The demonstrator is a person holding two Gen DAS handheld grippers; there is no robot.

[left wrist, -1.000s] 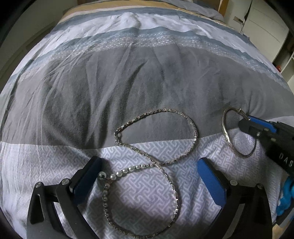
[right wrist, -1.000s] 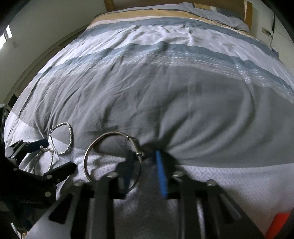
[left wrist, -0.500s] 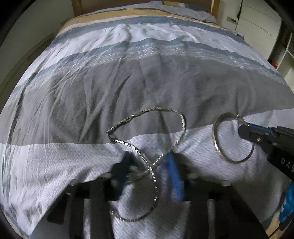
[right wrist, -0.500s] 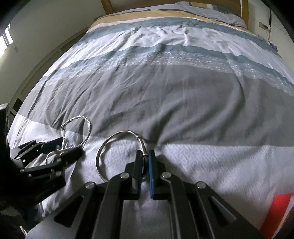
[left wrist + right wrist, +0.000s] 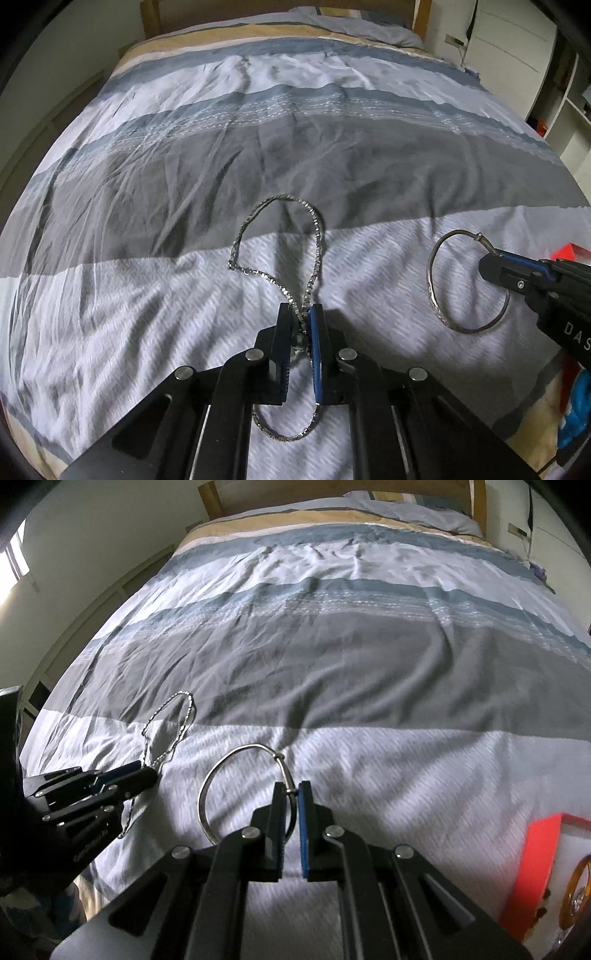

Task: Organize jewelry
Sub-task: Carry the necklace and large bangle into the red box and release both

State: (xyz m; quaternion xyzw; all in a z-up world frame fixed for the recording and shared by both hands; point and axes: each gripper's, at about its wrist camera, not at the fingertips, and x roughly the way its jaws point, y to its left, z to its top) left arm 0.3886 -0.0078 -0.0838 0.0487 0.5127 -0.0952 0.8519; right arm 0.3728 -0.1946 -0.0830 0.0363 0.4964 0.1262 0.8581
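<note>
Left claw [image 5: 301,317], spread wide a second ago, is now clenched on the silver beaded chain necklace [image 5: 280,236], lifting it off the striped grey-white bedspread [image 5: 332,155]. Right claw [image 5: 291,794] remains clamped on the thin silver bangle [image 5: 221,775]. Both pieces secured. Only the right view shows the red-walled tray [image 5: 535,853].

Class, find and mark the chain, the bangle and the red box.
chain [image 5: 317,221]: left wrist view, far loop on the bedspread.
bangle [image 5: 433,291]: left wrist view, left side of the ring.
red box [image 5: 535,853]: right wrist view, its red side wall.
</note>
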